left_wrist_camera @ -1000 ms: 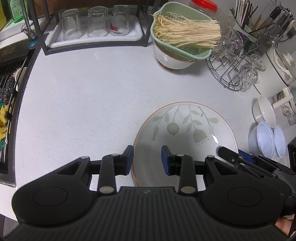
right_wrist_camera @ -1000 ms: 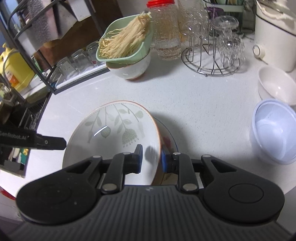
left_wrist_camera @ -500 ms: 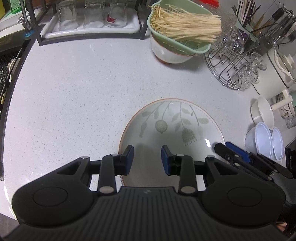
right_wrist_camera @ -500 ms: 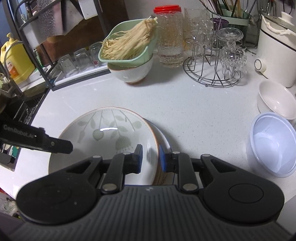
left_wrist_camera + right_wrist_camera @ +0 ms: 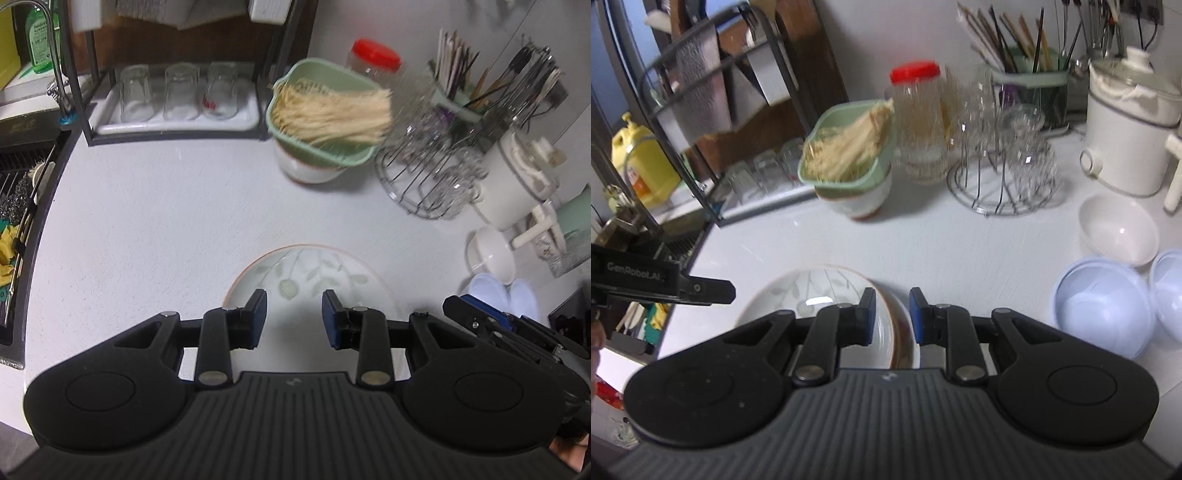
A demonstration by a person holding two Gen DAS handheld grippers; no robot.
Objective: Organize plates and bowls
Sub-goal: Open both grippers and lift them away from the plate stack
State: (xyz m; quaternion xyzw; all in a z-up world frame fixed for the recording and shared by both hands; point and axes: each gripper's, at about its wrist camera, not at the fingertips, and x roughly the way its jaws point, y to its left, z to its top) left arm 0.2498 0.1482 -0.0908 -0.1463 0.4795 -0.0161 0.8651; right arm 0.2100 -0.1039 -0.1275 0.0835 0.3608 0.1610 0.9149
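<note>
Plates point(image 5: 827, 295) (two, stacked) apparently flat; right gripper point(image 5: 890, 308) pinches rims.

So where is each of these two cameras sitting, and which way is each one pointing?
Left wrist: rides on the left gripper, looking down and forward over its blue-padded fingers at the leaf-pattern plate; the right gripper pokes in at right.
Right wrist: rides on the right gripper, whose jaws clamp the stacked plates' rim; the left gripper shows at left.
Shared: the plate, green basket of noodles, white bowl, lilac bowls.
</note>
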